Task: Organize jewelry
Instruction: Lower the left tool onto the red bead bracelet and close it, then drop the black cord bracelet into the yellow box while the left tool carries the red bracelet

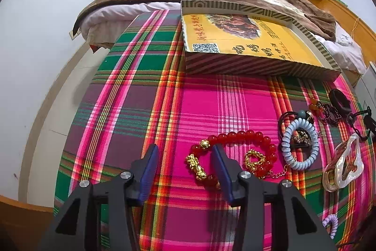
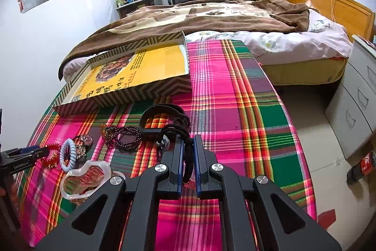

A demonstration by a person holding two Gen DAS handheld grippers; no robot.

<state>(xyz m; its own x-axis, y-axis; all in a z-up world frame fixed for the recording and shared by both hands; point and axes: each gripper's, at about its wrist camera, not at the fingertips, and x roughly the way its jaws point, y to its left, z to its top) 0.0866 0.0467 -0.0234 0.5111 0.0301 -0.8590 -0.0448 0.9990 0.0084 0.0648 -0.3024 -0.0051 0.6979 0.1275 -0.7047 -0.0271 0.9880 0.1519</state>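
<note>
Plaid cloth [image 1: 188,109] in pink, green and orange covers the work surface. A shallow striped box [image 1: 235,65] with a yellow printed floor lies on the cloth at the far side, in front of a bed with a brown blanket [image 2: 211,13].

Left gripper [image 1: 185,152]: jaws part open, nothing pressed between the blue pads [image 1: 150,161]. The right-hand finger overlaps the near-left arc of the red bead bracelet [image 1: 244,135] with gold charms; whether it touches cannot be told.

Right gripper [image 2: 188,145]: jaws narrow, closed on a black cord [image 2: 181,131].

Remaining jewelry on the cloth:
- pale blue coil bracelet [image 1: 299,145], just right of the red one
- dark bead strand [image 2: 124,135]
- black band [image 2: 159,114]
- pearly white ring-shaped pendant [image 2: 87,178]
</note>
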